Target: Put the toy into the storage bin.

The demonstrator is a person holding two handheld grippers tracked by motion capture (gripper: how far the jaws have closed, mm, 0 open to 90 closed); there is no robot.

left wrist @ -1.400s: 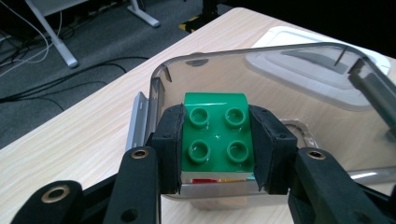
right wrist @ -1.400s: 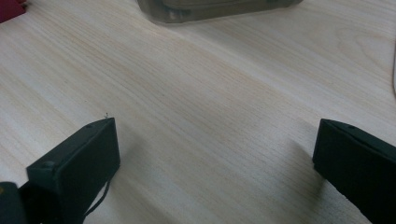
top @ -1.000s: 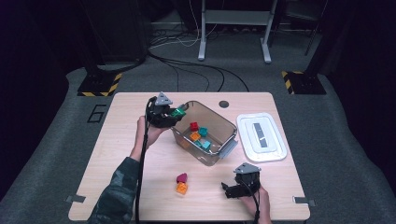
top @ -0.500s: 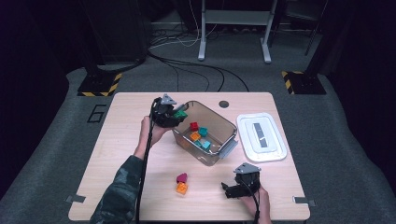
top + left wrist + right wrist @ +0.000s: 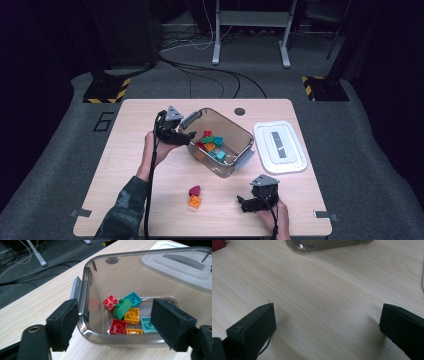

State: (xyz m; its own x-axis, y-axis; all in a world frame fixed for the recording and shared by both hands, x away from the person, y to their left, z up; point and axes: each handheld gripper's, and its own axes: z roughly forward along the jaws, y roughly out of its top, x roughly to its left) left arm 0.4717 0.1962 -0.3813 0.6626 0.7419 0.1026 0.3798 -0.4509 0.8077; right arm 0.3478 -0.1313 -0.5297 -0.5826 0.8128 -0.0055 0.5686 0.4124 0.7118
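Dark grey carpet with cables and hazard-striped feet surrounds a pale wooden table (image 5: 125, 165), the largest thing in the room. Near its middle stands a clear plastic bin (image 5: 239, 134), turned at an angle to the table's edges, and its white lid (image 5: 292, 150) lies flat beside it toward the right edge. Inside the bin sits a small heap of toy bricks (image 5: 125, 313), red, green, teal and orange. Two more, a maroon brick (image 5: 195, 190) and an orange brick (image 5: 194, 201), lie touching each other on the table toward the front edge, well apart from the bin. The left gripper (image 5: 186, 136) hangs at the bin's left rim; its jaws have just been opening and now stand apart with nothing between them, so a brick seems just dropped in. The right gripper (image 5: 242, 204) rests low near the front edge, jaws wide open over bare wood. Next, one gripper must probably travel to the two loose bricks and close on one.
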